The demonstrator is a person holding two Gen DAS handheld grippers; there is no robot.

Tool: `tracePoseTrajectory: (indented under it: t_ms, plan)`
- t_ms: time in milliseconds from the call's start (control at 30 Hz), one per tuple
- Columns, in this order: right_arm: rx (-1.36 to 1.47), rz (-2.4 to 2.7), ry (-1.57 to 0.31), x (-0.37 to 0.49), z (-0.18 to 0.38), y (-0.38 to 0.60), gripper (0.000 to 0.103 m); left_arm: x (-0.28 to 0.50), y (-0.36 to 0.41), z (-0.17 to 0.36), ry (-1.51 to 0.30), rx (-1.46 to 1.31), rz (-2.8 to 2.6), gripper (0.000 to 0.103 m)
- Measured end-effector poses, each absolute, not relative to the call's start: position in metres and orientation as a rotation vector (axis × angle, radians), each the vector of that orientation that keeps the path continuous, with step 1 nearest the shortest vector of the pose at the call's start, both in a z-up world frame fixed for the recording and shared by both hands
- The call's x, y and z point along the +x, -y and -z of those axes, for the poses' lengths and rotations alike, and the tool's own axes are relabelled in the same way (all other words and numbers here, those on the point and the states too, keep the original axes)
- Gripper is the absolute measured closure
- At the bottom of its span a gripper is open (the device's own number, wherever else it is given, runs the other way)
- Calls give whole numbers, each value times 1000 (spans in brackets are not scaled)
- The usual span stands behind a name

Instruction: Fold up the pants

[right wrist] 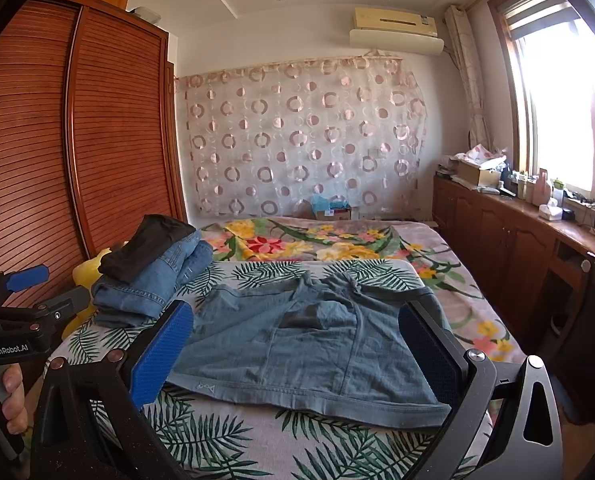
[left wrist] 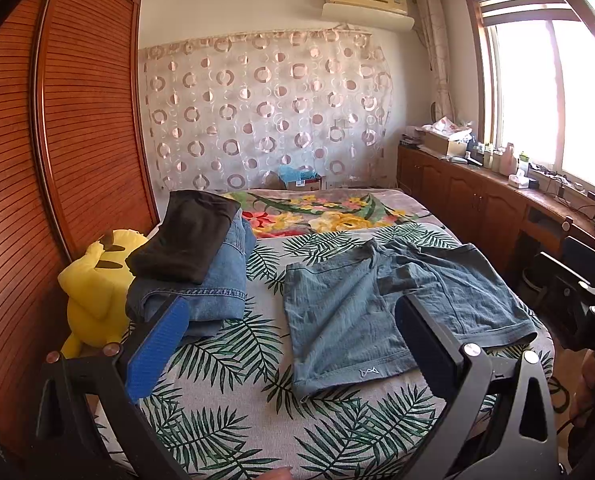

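Blue-grey shorts spread flat at the foot of the bed, ahead of both wide-open grippers.

The blue-grey shorts (left wrist: 397, 304) are laid on the palm-leaf bedspread (left wrist: 217, 420), waistband toward the far end, both leg hems toward the near edge of the bed, so the long axis is judged to run across the bed. Ahead of the left gripper (left wrist: 293, 356) the left leg hem is seen; ahead of the right gripper (right wrist: 297, 356) the middle and right leg are seen. Both sets of jaws are spread wide, nothing is held, and no contact with the cloth is seen. A stack of folded denim and black garments (left wrist: 201, 256) is kept at the bed's left edge, apart from the shorts, beside a yellow plush toy (left wrist: 93, 292).
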State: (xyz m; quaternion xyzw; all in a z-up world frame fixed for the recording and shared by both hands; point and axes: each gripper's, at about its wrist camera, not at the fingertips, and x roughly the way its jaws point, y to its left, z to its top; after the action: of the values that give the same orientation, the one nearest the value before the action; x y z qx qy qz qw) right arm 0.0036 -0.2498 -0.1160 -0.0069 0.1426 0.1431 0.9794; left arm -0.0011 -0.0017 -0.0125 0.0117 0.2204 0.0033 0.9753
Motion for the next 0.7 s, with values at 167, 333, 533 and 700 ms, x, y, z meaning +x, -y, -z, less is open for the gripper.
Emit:
tracePoseTrajectory:
  t_ms: [167, 333, 533, 700]
  plan:
    - [-13, -290, -288, 4, 116, 249, 1, -1, 2, 11, -444, 25, -7, 0]
    - [-12, -291, -288, 4, 116, 249, 1, -2, 2, 12, -444, 26, -8, 0]
    - [-12, -292, -288, 4, 117, 249, 1, -2, 3, 12, -443, 28, -7, 0]
    - [-11, -292, -287, 4, 117, 249, 1, -2, 3, 12, -442, 29, -8, 0]
